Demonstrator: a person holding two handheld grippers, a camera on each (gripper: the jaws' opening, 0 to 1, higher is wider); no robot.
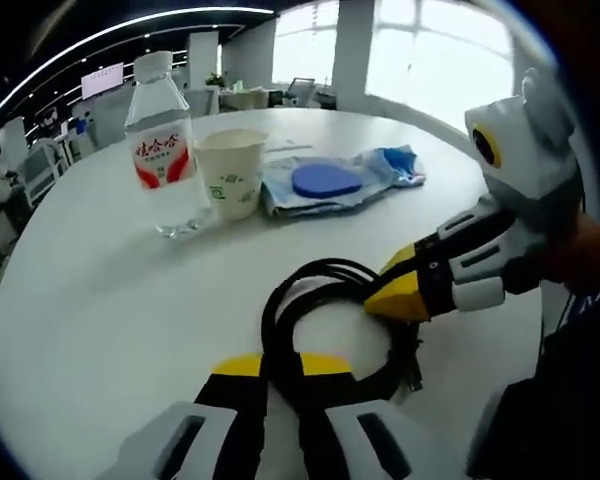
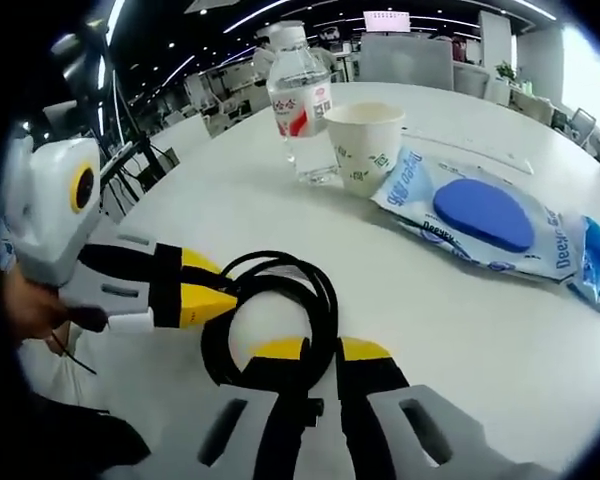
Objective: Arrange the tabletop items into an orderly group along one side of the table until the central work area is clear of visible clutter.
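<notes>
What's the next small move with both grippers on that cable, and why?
Probably lift the coiled black cable together and carry it toward the water bottle, paper cup and blue wipes pack. Both the left gripper and right gripper look shut on the coil, which lies apart from that group on the white table.

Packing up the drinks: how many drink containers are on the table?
2: the water bottle and the paper cup touching beside it, next to the wipes pack. None seems hidden.
</notes>
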